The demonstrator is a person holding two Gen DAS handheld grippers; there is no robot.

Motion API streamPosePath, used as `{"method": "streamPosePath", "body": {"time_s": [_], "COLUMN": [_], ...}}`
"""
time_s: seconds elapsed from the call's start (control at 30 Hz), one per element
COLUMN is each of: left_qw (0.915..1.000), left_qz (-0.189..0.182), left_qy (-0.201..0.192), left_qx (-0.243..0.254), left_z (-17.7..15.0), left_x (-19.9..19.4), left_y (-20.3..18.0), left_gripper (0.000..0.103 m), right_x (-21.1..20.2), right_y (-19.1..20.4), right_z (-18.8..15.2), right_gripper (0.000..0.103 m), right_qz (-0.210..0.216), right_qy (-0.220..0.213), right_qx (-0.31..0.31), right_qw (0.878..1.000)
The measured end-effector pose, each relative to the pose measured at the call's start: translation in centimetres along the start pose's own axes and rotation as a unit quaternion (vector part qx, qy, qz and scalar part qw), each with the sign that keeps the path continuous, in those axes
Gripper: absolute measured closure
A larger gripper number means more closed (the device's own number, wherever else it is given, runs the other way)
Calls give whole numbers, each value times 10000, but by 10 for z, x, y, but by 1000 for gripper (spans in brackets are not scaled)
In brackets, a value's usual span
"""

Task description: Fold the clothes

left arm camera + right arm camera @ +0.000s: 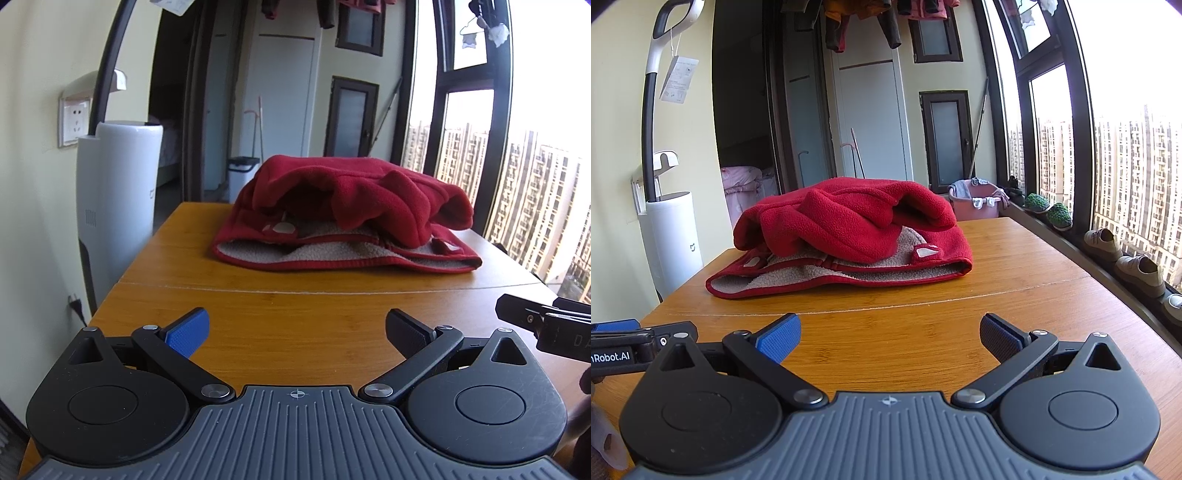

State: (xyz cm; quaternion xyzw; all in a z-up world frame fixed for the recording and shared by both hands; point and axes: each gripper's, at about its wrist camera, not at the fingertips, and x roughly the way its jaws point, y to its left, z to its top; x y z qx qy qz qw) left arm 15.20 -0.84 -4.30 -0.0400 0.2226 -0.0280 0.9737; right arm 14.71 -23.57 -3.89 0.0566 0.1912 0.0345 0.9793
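Observation:
A red fleece garment [343, 214] with a beige fleece lining lies bunched in a heap on the wooden table [295, 310], toward its far side. It also shows in the right wrist view [846, 236]. My left gripper [297, 332] is open and empty, low over the near part of the table, well short of the garment. My right gripper [890, 334] is open and empty, also near the front of the table [1015, 288] and apart from the garment. Each gripper shows at the edge of the other's view.
A white cylindrical appliance [118, 192] stands left of the table by the wall. A pink laundry basket [977, 201] sits beyond the table's far end. Shoes [1137, 269] line the window sill on the right. Large windows [535, 184] run along the right side.

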Motion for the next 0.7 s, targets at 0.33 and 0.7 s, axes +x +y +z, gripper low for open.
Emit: {"method": "streamPosePath", "body": {"time_s": [0.33,0.7], "left_qw": [9994,9995], "left_qz": [-205,38], "left_qy": [157,-236], "left_qx": [-227,-206], "left_z": [6,50], "left_x": [3,2], "left_y": [12,51], "left_gripper": [0,0], "right_x": [8,92], "right_y": [-18,-89], "right_z": [12,47], "right_gripper": [0,0], "right_qz": [118,-820], "right_qy": [422,1557], "right_qx": [202,-25], "right_qw": [9988,9844]}}
